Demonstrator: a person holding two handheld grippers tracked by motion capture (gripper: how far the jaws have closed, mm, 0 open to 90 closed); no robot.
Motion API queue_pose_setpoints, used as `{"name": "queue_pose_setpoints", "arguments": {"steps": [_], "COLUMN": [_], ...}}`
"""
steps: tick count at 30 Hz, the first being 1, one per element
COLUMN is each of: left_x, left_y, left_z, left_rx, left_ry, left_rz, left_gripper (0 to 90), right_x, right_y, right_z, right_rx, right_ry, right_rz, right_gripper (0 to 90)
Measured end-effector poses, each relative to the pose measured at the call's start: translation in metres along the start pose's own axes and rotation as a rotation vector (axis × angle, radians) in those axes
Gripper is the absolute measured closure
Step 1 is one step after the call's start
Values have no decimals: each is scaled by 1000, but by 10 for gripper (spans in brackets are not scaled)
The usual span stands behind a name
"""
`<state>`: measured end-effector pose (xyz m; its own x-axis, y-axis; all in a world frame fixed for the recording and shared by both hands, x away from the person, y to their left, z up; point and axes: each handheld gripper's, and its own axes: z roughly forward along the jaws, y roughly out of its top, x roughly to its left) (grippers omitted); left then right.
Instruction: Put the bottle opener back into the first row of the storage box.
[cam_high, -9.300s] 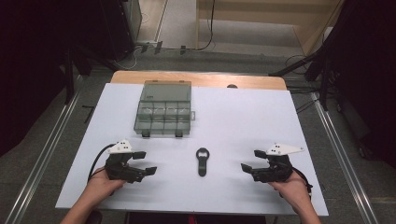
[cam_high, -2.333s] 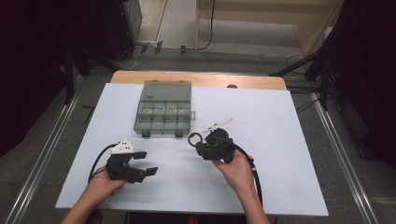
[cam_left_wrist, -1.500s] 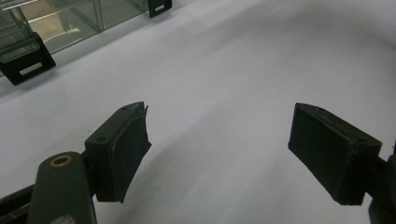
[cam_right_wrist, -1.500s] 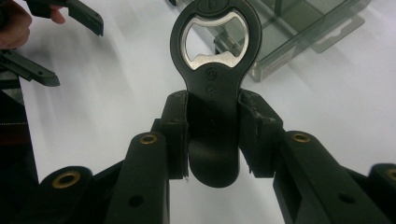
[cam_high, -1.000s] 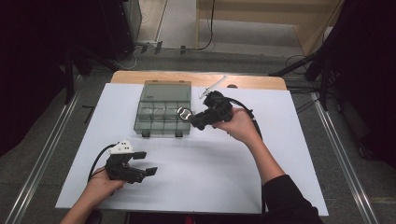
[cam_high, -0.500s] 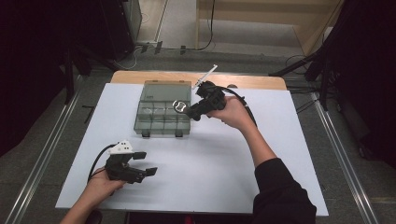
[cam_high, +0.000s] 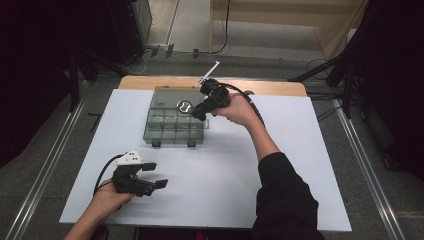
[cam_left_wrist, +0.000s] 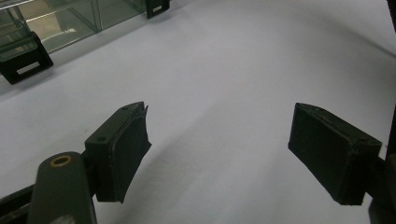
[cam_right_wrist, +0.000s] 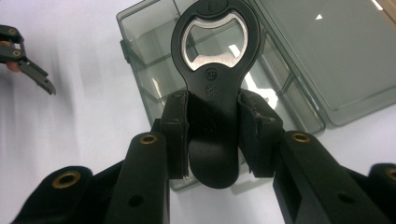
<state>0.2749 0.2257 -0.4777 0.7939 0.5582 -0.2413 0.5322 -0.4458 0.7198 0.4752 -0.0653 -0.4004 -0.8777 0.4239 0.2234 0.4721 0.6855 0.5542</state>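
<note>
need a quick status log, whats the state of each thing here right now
bottle opener: clamped by its handle, held in the air above the box, ring end forward
compartment box: lid open, the compartments that show look empty
right gripper: shut on the bottle opener
left gripper: jaws wide open, nothing between them, low over the white table

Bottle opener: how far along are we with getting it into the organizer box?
Done: the right tongs are clamped on the bottle opener. In hand: it hangs over the open organizer box, above its compartments. Left: lower it into a compartment and let go. The left tongs rest open near the table's front edge.
</note>
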Motion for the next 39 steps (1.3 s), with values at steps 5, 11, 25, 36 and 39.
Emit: {"name": "queue_pose_setpoints", "arguments": {"steps": [5,11,25,36,39], "left_x": [0,0,0,0,0], "left_y": [-1,-2,-3,-3,-2], "left_z": [-1,-2,-3,-3,-2], "left_rx": [0,-4,-5,-7,-9], "left_ry": [1,1,-1,-2,-1], "left_rz": [-1,-5,-10,-12,-11], "left_gripper": [195,195,195,195,195], "right_x": [-5,-9,-16,-16,-15], "right_y": [12,22,39,36,33], "right_z": [9,21,45,43,42], "right_rx": [20,43,96,74,64], "right_ry": [2,3,-32,-28,-22], "right_rz": [-9,-28,-44,-24,-17], "right_gripper": [666,667,819,776,741]}}
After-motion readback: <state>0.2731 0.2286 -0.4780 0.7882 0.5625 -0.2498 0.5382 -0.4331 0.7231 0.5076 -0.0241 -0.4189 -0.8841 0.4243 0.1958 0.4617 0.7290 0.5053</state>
